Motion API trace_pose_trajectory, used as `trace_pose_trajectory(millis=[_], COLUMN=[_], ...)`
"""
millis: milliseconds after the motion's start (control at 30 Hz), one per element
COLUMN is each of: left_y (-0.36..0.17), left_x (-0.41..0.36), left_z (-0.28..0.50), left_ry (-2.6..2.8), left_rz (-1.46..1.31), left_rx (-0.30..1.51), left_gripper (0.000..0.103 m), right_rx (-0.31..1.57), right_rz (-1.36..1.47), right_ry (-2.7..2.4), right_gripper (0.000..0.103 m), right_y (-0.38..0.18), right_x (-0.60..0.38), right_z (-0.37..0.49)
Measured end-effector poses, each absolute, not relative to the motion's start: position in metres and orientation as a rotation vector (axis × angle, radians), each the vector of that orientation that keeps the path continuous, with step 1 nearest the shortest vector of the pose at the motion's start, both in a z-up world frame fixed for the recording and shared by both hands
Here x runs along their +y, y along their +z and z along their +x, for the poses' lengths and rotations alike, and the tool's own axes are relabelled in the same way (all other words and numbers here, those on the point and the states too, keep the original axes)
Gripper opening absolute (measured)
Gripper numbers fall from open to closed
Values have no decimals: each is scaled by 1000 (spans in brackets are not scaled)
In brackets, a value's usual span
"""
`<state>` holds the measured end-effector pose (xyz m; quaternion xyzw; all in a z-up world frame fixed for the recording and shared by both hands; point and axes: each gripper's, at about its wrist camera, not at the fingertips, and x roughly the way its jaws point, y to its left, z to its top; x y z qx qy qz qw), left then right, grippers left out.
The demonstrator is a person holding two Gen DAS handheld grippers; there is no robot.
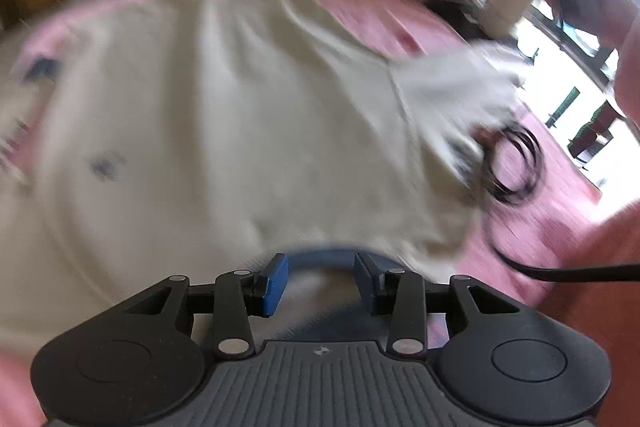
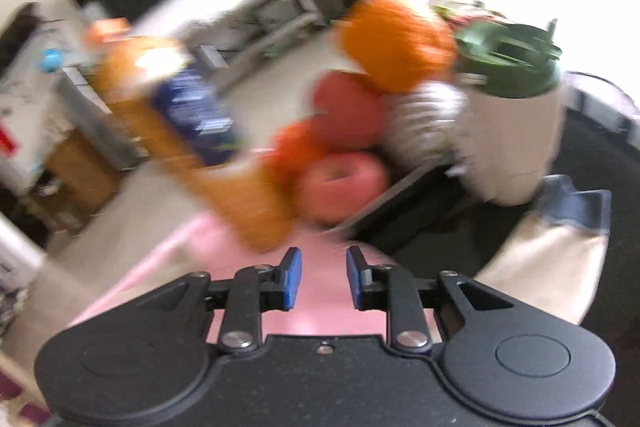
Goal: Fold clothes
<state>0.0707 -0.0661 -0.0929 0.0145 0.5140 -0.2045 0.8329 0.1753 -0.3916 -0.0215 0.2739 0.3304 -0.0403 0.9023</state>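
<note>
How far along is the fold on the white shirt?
Done: the white T-shirt lies spread on the pink cloth, no fold visible. In hand: nothing; the left gripper is open at its navy collar, the right gripper open off the shirt. Left: all folds.

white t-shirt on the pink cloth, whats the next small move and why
Probably lower the left gripper onto the blue collar just ahead of it and close. The white t-shirt lies spread on the pink cloth, both grippers are open and empty, and the right gripper faces away, toward fruit.
</note>
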Motion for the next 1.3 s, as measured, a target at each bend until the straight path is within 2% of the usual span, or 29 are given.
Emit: trace_pose_trajectory(millis=[167,300,367,433,533,600,700,800,867,933,967,1033,1167,1300], left_y=[-79,-44,-27,-17,-15,-13,-12,-17,-26,-37,-44,-57,-80,-99], left_x=[-73,-32,-2,33,77,99,112,114,109,108,112,119,120,114], left_z=[54,55,56,57,71,85,115,154,184,213,227,249,290,320], left_ry=[-530,-408,-307,-160,38,122,178,202,196,191,187,181,178,172], left_rz=[81,46,28,49,76,84,112,166,207,219,208,185,250,353], left_rx=[1066,963,907,857,846,833,807,819,858,908,934,971,1029,1038], left_gripper=[36,38,39,41,40,39,40,42,42,43,43,43,47,49], right_rx=[571,460,402,347,294,284,374,593,813,1013,1088,1177,1218,1213], right_rz=[528,529,522,512,535,546,518,471,389,279,241,203,187,196], right_ry=[108,256,320,374,436,466,475,474,451,438,441,465,493,489], right_gripper=[28,29,34,39,42,48,51,51,44,27,27,27,42,44], right_y=[35,75,91,102,101,91,60,20,-10,-38,-48,-62,-66,-62], right_x=[-328,-293,-280,-271,-264,-260,-244,-221,-202,-184,-177,-169,-167,-174], right_z=[160,143,131,118,104,104,122,149,171,187,193,197,196,198])
